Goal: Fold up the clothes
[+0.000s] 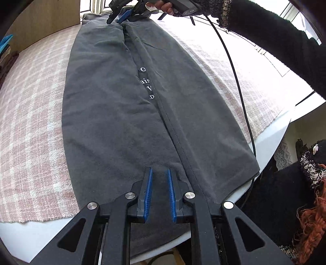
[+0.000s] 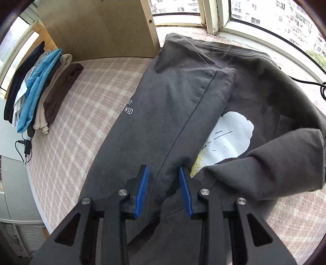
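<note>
A dark grey sweatshirt with white letters lies folded lengthwise on the pink plaid cover. My left gripper hovers over its near hem, open, and the blue pads press on nothing. At the far end a hand holds my right gripper above the cloth. In the right wrist view the right gripper is open, with a folded edge of the sweatshirt running loose between its fingers. A white print shows under the fold, and a sleeve lies bunched to the right.
A stack of folded clothes sits at the far left against a wooden panel. A charger and cord lie near the table's left edge. A black cable hangs across the right side. A window sill lies behind.
</note>
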A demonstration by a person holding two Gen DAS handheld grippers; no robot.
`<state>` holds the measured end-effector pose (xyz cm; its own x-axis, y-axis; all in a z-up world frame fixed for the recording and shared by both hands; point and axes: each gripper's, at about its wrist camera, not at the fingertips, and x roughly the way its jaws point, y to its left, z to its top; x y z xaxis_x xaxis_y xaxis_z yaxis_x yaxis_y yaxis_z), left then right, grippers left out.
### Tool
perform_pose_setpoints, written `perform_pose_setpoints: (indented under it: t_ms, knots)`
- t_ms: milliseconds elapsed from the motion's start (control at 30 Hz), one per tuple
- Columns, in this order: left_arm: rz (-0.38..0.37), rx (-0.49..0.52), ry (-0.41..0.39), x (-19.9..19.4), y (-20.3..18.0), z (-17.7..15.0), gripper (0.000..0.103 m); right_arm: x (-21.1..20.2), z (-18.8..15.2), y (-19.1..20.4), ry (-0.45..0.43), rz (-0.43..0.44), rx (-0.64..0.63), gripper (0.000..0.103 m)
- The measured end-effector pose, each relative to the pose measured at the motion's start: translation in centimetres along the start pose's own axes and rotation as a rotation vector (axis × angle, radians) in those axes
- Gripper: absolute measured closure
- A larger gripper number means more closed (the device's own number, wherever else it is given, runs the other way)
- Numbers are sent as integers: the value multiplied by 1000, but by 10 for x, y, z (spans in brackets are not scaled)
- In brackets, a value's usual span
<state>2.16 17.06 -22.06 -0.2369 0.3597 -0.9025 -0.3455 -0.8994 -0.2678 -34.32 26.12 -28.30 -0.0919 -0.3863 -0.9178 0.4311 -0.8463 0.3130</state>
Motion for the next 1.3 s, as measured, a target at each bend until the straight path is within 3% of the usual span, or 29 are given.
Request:
perform_pose_setpoints:
  t_ms: [100, 167, 233, 467, 533, 633, 700, 800, 867, 1000, 1067, 1100, 1133, 1167, 1300]
  knots:
    - [-3, -8, 1, 0, 2, 1, 88, 4, 1, -1, 0, 10, -2, 73]
    - [-4, -4, 3, 0, 3, 1, 88, 3, 0, 2, -8, -14, -29, 92]
    - [-3, 3, 5, 0, 4, 0, 88, -4, 1, 2, -41, -35, -49, 97]
    - [-24, 9, -7, -4, 2, -2, 82, -9, 2, 4, -97, -157, -102, 96]
    - [-32, 4, -8, -4, 4, -3, 82, -26, -7, 13, -150, -202, -114, 93]
    - [-36, 10, -10, -5, 4, -4, 82, -42, -42, 41, -140, -78, -211, 93]
    - [-38, 16, -14, -3, 2, -4, 82, -34, -70, 61, -87, -1, -270, 93]
    - [-47, 17, -20, -3, 3, -8, 82, -4, -106, 81, 35, -24, -352, 93]
    - [-48, 16, -4, -6, 3, -9, 82, 1, -118, 84, 44, -106, -389, 98]
    - [-7, -14, -21, -42, 15, -26, 82, -27, -120, 75, -52, -216, -323, 95]
    - [16, -78, -29, -64, 37, -40, 81, -50, -136, 71, -77, -155, -254, 90]
    - [19, -113, -28, -73, 49, -46, 78, -61, -148, 69, -88, -124, -213, 81]
    - [19, -121, -23, -76, 56, -51, 78, -71, -164, 67, -100, -103, -170, 70]
    - [18, -123, -18, -78, 62, -56, 78, -78, -186, 68, -105, -89, -134, 67]
    - [-30, -113, 19, -76, 77, -68, 78, -96, -291, 69, -94, -87, 28, 66]
